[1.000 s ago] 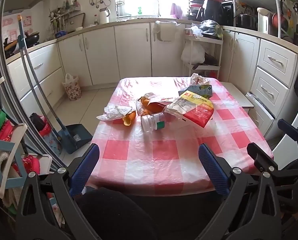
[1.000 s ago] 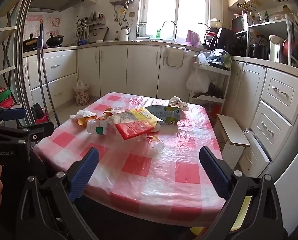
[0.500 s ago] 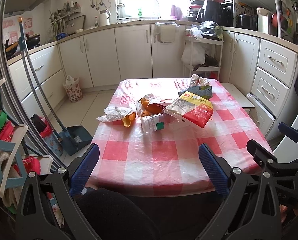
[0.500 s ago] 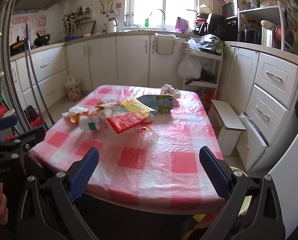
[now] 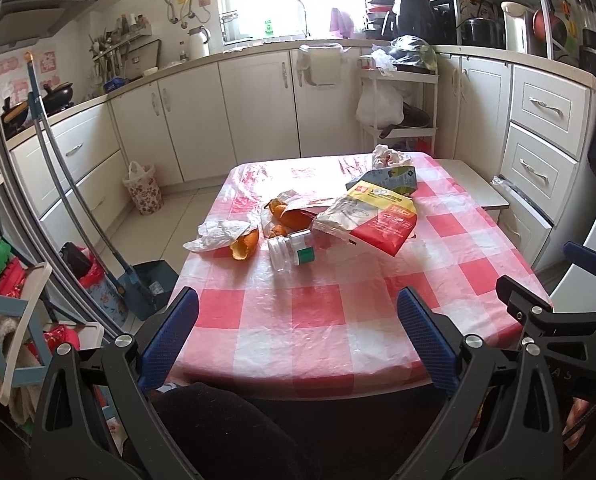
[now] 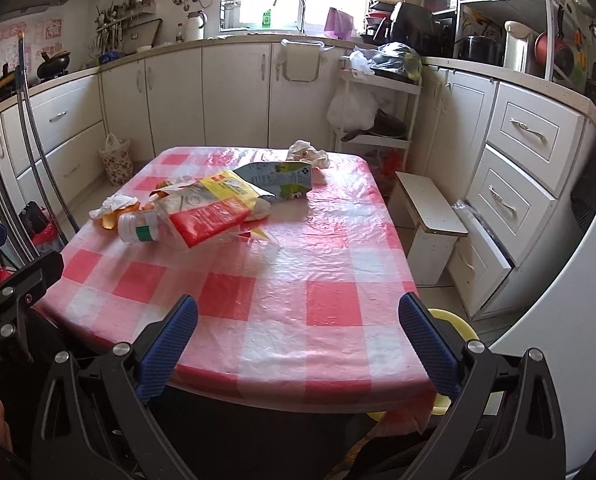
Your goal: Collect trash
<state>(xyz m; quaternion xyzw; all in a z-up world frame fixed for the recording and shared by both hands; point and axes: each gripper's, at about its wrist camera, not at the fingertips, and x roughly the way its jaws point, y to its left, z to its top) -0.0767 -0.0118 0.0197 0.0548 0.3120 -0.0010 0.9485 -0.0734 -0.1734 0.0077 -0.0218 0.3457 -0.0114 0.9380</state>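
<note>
Trash lies in a heap on the far half of a red-and-white checked table (image 5: 322, 312) (image 6: 298, 280): a clear plastic bottle (image 5: 292, 250) (image 6: 140, 228), a red-and-yellow bag (image 5: 374, 216) (image 6: 214, 210), orange peels (image 5: 244, 244), a crumpled tissue (image 5: 216, 234) (image 6: 112, 204), a grey carton (image 5: 390, 178) (image 6: 278, 178) and a white wad (image 5: 388, 156) (image 6: 308, 152). My left gripper (image 5: 298, 332) is open and empty at the near table edge. My right gripper (image 6: 298, 336) is open and empty at the near right edge.
A blue dustpan with a long handle (image 5: 150, 284) stands on the floor left of the table. A small flowered bin (image 5: 142, 190) sits by the cabinets. A white stool (image 6: 428, 208) stands right of the table. A yellow object (image 6: 454, 324) shows below the table's near right corner.
Both grippers have shifted slightly; the right view has swung left so the table sits more centred. Both stay open. The trash has not moved.
</note>
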